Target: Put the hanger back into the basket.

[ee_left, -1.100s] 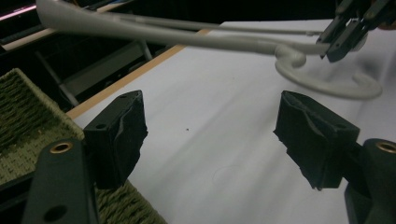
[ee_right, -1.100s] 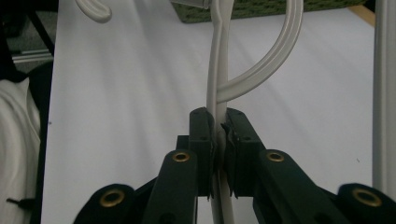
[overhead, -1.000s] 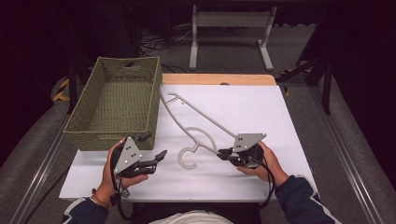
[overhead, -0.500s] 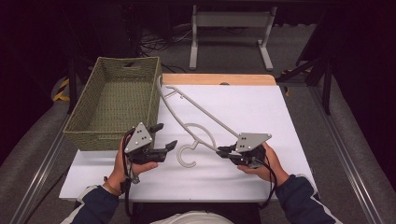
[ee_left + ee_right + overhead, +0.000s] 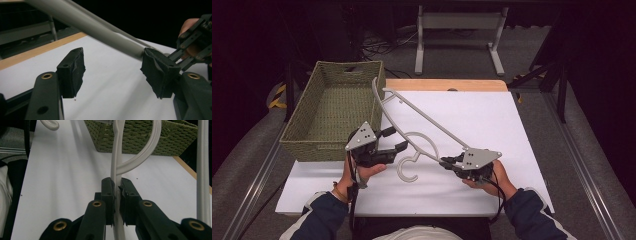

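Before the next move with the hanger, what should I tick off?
1. Right tongs shut on the hanger: ok.
2. Left tongs gripping it: not ok; they have just been closing, the bar is above them and touches one pad.
3. Hanger lifted off the white board: cannot tell.
4. Far end leaning on the basket: ok.
5. Hook free: ok.
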The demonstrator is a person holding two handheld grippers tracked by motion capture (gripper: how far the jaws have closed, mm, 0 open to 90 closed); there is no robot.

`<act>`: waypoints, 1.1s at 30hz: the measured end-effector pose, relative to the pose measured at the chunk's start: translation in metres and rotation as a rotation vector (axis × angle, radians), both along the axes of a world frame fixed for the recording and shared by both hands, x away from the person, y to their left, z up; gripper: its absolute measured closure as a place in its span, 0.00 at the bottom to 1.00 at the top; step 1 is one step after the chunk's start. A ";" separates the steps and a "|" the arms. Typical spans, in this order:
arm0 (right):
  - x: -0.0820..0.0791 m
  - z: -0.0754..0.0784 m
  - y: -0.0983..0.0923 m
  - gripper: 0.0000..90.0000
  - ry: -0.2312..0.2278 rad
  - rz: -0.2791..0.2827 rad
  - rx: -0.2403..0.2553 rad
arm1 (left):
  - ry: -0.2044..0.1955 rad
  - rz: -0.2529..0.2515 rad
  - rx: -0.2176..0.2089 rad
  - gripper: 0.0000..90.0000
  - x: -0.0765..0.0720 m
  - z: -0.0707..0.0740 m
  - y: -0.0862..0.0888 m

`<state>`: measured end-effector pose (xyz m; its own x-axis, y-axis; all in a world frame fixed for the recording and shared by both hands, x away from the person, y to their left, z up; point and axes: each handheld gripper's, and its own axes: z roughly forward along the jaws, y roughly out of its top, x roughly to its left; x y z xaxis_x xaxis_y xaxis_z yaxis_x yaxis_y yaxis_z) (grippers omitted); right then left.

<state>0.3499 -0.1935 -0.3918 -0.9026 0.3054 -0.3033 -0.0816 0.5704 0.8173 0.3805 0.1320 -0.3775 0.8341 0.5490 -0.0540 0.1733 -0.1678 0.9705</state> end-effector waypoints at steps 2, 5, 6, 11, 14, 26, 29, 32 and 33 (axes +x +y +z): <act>0.001 -0.001 0.001 0.92 -0.005 -0.006 -0.002 | 0.003 -0.014 -0.012 0.42 0.002 0.001 -0.002; 0.002 -0.002 0.001 0.92 -0.008 -0.009 -0.001 | 0.008 -0.036 -0.038 0.49 0.003 0.003 -0.004; 0.002 -0.002 0.001 0.92 -0.010 -0.014 -0.003 | 0.008 -0.036 -0.038 0.51 0.003 0.003 -0.004; 0.004 -0.001 0.000 0.92 -0.032 -0.036 0.005 | 0.004 -0.042 -0.063 0.65 0.004 0.004 -0.006; 0.002 -0.001 0.004 0.92 -0.091 -0.058 -0.018 | 0.014 -0.028 -0.085 0.64 0.005 0.005 -0.006; -0.004 -0.004 0.017 0.92 -0.198 -0.082 -0.059 | 0.044 -0.032 -0.147 0.67 0.005 0.011 -0.014; -0.003 -0.007 0.020 0.91 -0.212 -0.100 -0.069 | 0.030 -0.057 -0.164 0.71 0.005 0.013 -0.015; -0.001 -0.010 0.024 0.91 -0.223 -0.124 -0.097 | 0.015 -0.089 -0.180 0.78 0.001 0.016 -0.017; -0.001 -0.010 0.024 0.93 -0.224 -0.128 -0.093 | -0.007 -0.054 -0.156 0.81 -0.001 0.018 -0.019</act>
